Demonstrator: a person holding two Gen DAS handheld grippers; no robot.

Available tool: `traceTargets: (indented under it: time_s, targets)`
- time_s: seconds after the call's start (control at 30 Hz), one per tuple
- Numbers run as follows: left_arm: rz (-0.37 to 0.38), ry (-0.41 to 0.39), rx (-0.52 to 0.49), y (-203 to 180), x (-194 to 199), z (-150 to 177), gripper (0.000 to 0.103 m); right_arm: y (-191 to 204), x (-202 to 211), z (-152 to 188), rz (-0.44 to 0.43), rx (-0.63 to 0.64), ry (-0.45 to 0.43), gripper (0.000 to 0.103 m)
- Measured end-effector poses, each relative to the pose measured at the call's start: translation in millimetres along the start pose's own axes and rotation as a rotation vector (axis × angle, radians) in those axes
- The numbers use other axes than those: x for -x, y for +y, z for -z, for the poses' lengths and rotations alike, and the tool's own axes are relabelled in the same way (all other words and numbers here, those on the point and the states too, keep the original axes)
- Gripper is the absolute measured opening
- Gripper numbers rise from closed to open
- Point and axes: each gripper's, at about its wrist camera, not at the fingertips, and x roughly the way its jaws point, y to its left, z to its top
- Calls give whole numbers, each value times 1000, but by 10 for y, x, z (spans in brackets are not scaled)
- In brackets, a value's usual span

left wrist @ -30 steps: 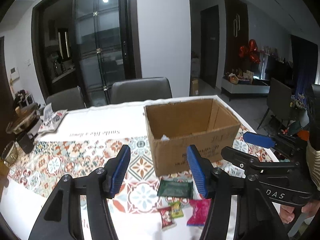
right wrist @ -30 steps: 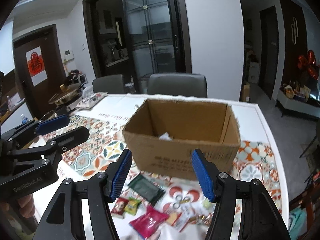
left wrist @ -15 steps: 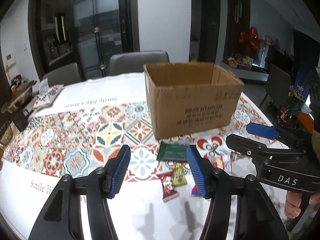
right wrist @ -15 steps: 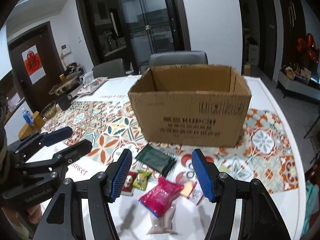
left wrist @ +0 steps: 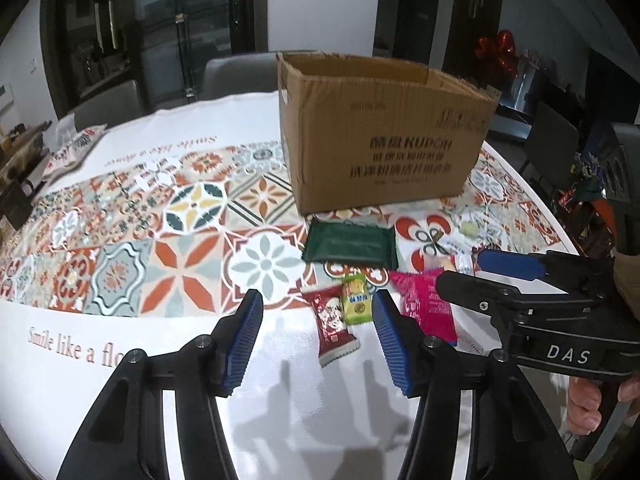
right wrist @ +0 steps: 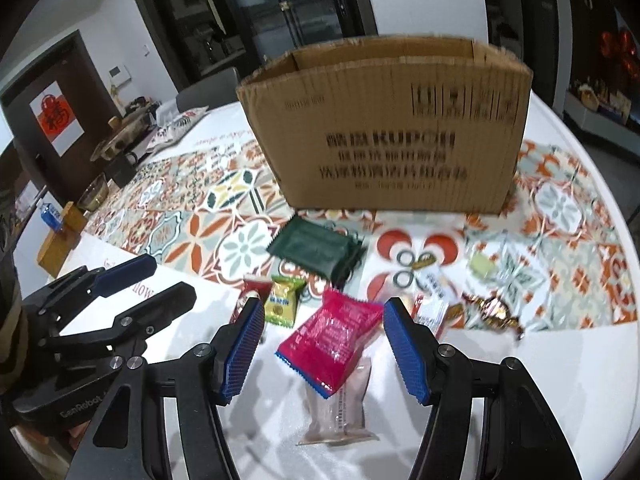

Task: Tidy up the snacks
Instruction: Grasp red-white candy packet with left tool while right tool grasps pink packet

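Lying between right claw (right wrist: 323,343): pink packet (right wrist: 332,338)

One cardboard box (right wrist: 392,128) on the table; two grippers, left gripper (left wrist: 316,340) and right gripper (right wrist: 324,348), one per hand. Loose snacks in front of the box, one of each: dark green packet (right wrist: 316,250), pink packet (right wrist: 336,340), red packet (left wrist: 332,320), small yellow-green packet (right wrist: 284,300), clear-wrapped brownish bar (right wrist: 340,408), gold-wrapped candy (right wrist: 494,312), pale green candy (right wrist: 482,264), plus about two white sachets (right wrist: 434,300) too blurred to count surely. Two grey chairs (left wrist: 236,76) behind the table, one patterned pouch (left wrist: 72,152) at the far left edge.
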Motion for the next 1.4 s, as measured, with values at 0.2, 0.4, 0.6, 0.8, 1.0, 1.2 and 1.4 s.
traceTargets:
  time_s: [0.2, 0.4, 0.6, 0.8, 1.0, 1.2, 1.4]
  targets:
    - [35, 48, -4, -17, -213, 70, 49, -63, -197, 47, -7, -40, 52, 62]
    - [45, 88, 5, -44, -389, 77, 44, -116, -351, 64, 6, -68, 84, 58]
    - [53, 124, 47, -7, -531, 82, 36, -126, -439, 58, 3, -81, 100, 57]
    - [62, 156, 75, 26, -642, 96, 33, -93, -529, 57, 15, -72, 122, 57]
    - [61, 184, 86, 18, -733, 110, 26, -63, -569, 66, 33, -48, 128, 52]
    - [61, 189, 92, 14, -745, 121, 22, -47, -607, 91, 11, -42, 145, 40]
    - [59, 178, 109, 20, -700, 122, 22, -26, -579, 95, 20, -21, 132, 38]
